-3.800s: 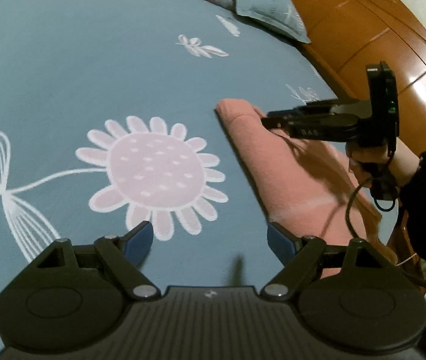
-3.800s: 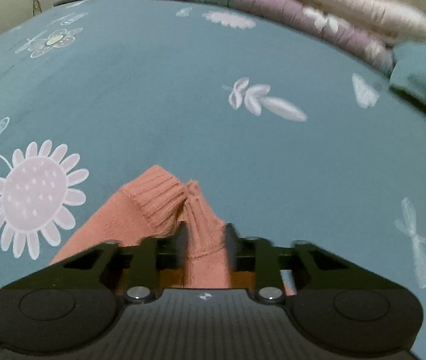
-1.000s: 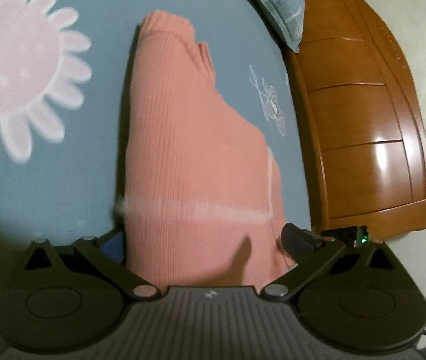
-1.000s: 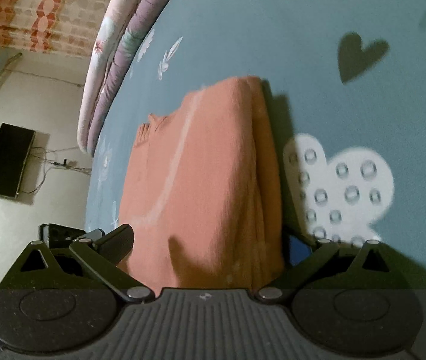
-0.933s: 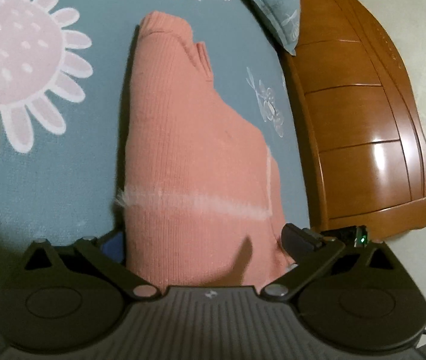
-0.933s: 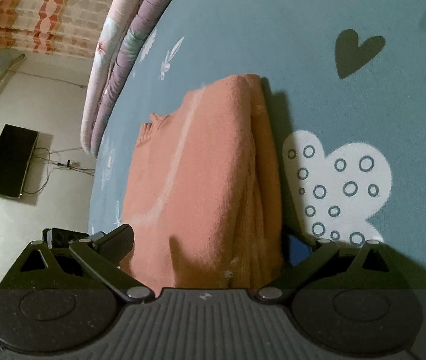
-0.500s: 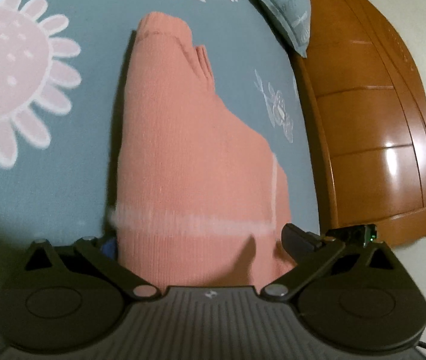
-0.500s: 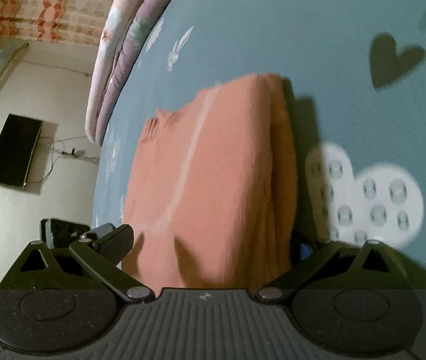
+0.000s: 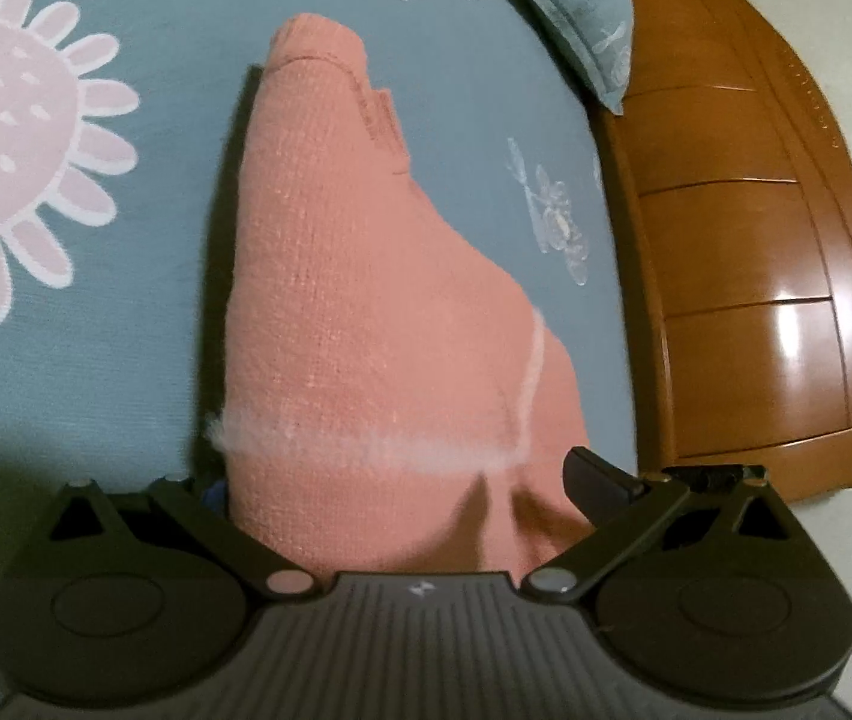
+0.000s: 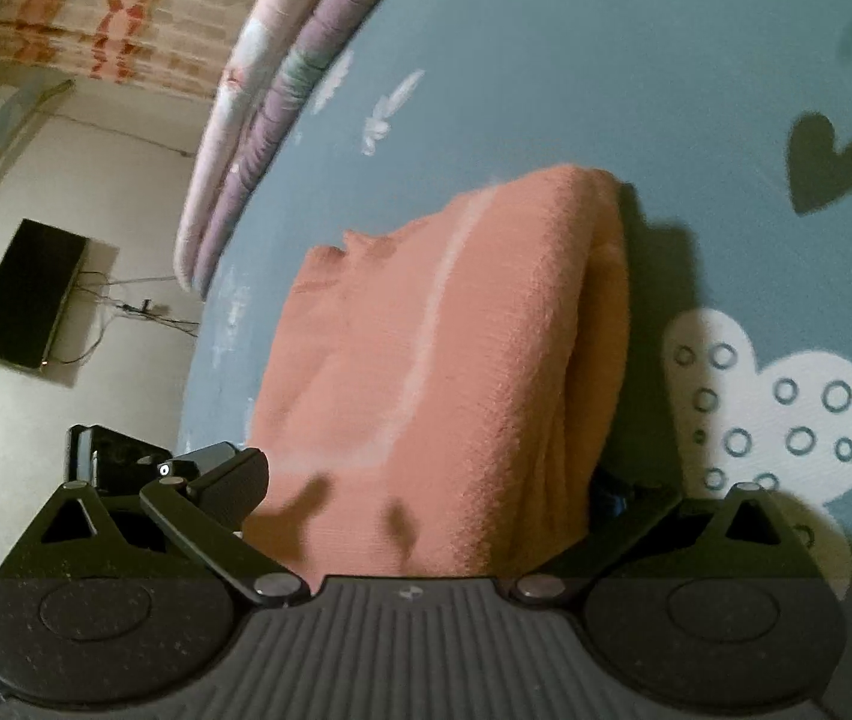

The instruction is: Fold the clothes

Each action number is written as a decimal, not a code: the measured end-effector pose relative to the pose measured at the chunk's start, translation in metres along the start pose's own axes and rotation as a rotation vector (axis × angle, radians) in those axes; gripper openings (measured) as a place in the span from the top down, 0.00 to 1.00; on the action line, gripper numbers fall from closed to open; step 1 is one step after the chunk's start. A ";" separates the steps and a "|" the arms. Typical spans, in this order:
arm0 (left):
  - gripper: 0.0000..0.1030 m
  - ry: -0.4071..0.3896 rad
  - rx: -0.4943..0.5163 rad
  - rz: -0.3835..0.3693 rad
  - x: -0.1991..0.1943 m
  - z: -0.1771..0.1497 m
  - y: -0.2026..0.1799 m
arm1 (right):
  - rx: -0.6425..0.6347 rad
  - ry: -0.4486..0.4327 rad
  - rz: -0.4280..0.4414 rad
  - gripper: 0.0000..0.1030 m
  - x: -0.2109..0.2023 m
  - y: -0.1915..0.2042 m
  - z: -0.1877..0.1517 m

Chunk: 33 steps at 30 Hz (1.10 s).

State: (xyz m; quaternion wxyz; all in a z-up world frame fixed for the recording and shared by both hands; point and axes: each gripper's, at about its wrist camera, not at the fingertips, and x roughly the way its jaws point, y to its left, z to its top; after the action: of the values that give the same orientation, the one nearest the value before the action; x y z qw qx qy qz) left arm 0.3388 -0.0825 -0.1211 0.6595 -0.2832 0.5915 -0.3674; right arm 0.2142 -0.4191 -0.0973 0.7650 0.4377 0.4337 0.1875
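**Both tools straddle the folded sweater's near edges**

At 9 o'clock in the left wrist view sits the pink printed flower [image 9: 12, 138] on the teal bedsheet [image 9: 126, 360]. At centre lies the salmon knit sweater [image 9: 366, 300], now a narrow stack with its cuff at 12 o'clock, where seconds ago only a sleeve was being carried over. The left tool [image 9: 402, 486] stands apart, one finger on each side of the hem. At 3 o'clock is the wooden headboard [image 9: 756, 240]. In the right wrist view the right tool [image 10: 426, 480] is likewise spread wide around the stack's other edge [image 10: 456, 360]. Likely the lengthwise fold is finished and a crosswise fold comes next.
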 end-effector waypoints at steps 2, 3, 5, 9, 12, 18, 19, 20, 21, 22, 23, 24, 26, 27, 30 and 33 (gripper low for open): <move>0.02 0.003 0.011 -0.004 -0.001 0.000 -0.005 | -0.010 -0.003 0.013 0.00 -0.001 0.006 0.001; 0.02 0.005 0.025 0.001 0.000 0.000 -0.007 | -0.018 -0.003 0.016 0.00 -0.001 0.009 0.002; 0.02 0.018 0.045 0.011 0.000 -0.001 -0.007 | -0.018 0.000 0.017 0.00 -0.001 0.007 0.002; 0.02 0.031 0.047 0.047 0.001 -0.007 0.006 | -0.009 0.006 0.007 0.00 -0.001 -0.006 -0.002; 0.02 0.024 0.049 0.030 0.005 -0.009 0.011 | -0.028 0.013 -0.009 0.00 0.002 -0.019 -0.008; 0.02 0.018 0.019 0.005 0.008 -0.001 0.006 | -0.015 -0.010 0.034 0.00 0.007 -0.016 -0.001; 0.02 0.015 0.022 -0.001 0.008 -0.001 0.003 | -0.030 -0.009 0.031 0.00 0.007 -0.011 -0.001; 0.02 0.012 0.024 -0.008 0.007 -0.001 -0.001 | -0.045 -0.009 0.028 0.00 0.007 -0.007 0.000; 0.02 0.008 0.028 -0.013 0.005 -0.001 -0.004 | -0.058 -0.009 0.026 0.00 0.007 -0.002 0.000; 0.02 0.004 0.032 -0.017 0.003 -0.002 -0.007 | -0.067 -0.012 0.028 0.00 0.005 0.001 0.000; 0.02 0.002 0.038 -0.019 0.002 -0.002 -0.010 | -0.076 -0.015 0.030 0.00 0.003 0.005 0.000; 0.02 0.000 0.044 -0.019 0.000 -0.002 -0.014 | -0.085 -0.018 0.030 0.00 0.002 0.009 0.000; 0.02 -0.004 0.052 -0.027 0.001 -0.002 -0.022 | -0.106 -0.025 0.023 0.00 -0.001 0.017 -0.001; 0.02 -0.006 0.055 -0.033 0.001 -0.001 -0.026 | -0.115 -0.029 0.020 0.00 -0.002 0.021 -0.001; 0.02 -0.008 0.068 -0.044 0.001 0.001 -0.035 | -0.136 -0.046 0.013 0.00 -0.008 0.030 0.000; 0.02 -0.008 0.086 -0.055 0.002 0.004 -0.043 | -0.156 -0.069 0.010 0.00 -0.019 0.035 0.000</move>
State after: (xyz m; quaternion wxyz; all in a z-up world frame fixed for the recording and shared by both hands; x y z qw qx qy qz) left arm 0.3360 -0.1094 -0.0871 0.6631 -0.2719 0.5646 -0.4094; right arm 0.2075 -0.4126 -0.0585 0.8103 0.3852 0.3890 0.2092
